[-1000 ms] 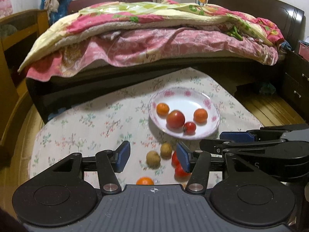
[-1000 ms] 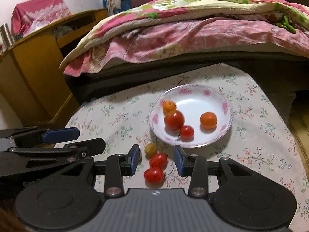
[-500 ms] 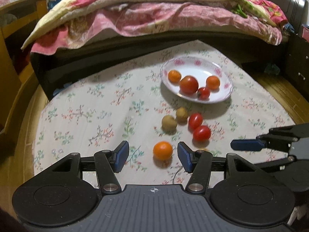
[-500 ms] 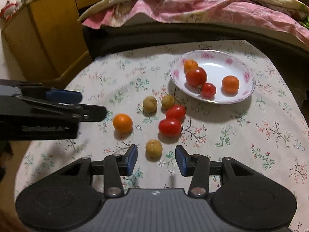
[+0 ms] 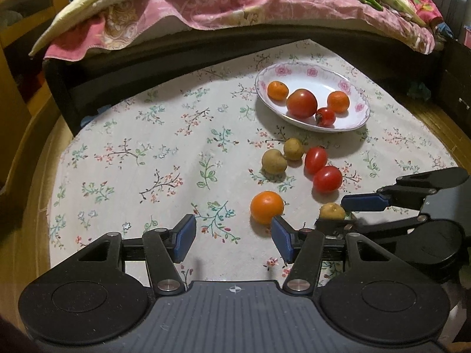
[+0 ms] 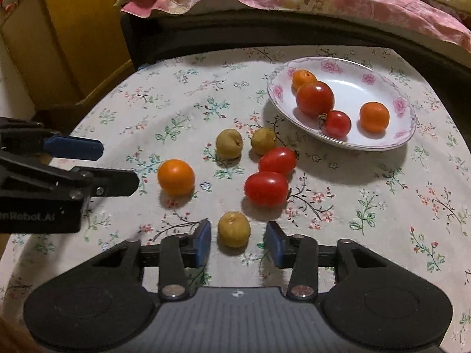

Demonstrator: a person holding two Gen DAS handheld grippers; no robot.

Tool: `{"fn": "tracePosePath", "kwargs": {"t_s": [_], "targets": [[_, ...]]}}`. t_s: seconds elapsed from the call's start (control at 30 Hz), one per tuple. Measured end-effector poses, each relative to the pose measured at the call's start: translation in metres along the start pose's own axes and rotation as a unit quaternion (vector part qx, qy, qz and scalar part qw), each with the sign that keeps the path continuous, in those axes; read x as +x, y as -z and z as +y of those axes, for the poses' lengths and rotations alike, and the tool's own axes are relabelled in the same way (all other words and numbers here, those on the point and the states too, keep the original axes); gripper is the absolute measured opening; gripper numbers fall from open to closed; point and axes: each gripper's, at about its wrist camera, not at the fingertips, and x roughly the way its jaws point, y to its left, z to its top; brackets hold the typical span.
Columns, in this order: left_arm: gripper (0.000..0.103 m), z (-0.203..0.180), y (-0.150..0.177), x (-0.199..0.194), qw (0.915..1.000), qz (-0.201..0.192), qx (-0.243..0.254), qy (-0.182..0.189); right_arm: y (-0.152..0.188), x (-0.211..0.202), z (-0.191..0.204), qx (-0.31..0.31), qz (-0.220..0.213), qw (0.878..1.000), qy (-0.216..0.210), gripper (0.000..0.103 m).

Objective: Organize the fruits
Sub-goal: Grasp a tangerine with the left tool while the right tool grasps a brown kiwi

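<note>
A white floral plate (image 5: 319, 86) (image 6: 353, 88) at the far right of the cloth holds two oranges and two tomatoes. Loose on the cloth lie an orange (image 5: 267, 207) (image 6: 176, 177), two red tomatoes (image 5: 327, 179) (image 6: 266, 189) and two brown fruits (image 5: 274, 161) (image 6: 229, 147). A third brown fruit (image 6: 234, 229) (image 5: 332, 211) sits between the fingertips of my open right gripper (image 6: 238, 235), with gaps on both sides. My left gripper (image 5: 232, 232) is open over bare cloth, and the loose orange lies just ahead of its right finger.
The round table (image 5: 132, 153) carries a flowered cloth. A bed with pink bedding (image 5: 235, 8) stands right behind it, and a wooden cabinet (image 6: 67, 44) is at the left. The two grippers are close together near the table's front edge.
Both grippers drew back from the plate and tilted down to the loose fruit. The right one came to straddle the nearest brown fruit. The left one shifted left, so the orange left its gap.
</note>
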Motion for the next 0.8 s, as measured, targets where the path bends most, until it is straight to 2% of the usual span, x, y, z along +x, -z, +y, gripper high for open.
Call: {"fn": "tracePosePath", "kwargs": {"t_s": [0.1, 0.37, 0.6, 0.73, 0.8], "targets": [[0.064, -0.001, 0.0, 0.007, 1.0, 0.004, 0.002, 0.005, -0.001, -0.004, -0.002, -0.003, 0.006, 1.0, -0.009, 0.028], [0.063, -0.02, -0.003, 0.027, 0.9993, 0.003, 0.032, 0.019, 0.002, -0.012, -0.019, 0.008, 0.023, 1.0, -0.016, 0.028], [0.048, -0.025, -0.003, 0.05, 0.9992, 0.022, 0.027, 0.018, -0.001, -0.015, -0.032, 0.031, 0.031, 0.999, -0.022, 0.028], [0.04, -0.026, -0.003, 0.049, 0.9994, 0.019, 0.023, 0.02, 0.003, -0.015, -0.036, 0.033, 0.039, 0.998, -0.024, 0.028], [0.04, -0.028, -0.005, 0.05, 0.9996, 0.016, 0.02, 0.014, 0.006, -0.016, -0.037, 0.034, 0.04, 0.998, -0.022, 0.028]]}}
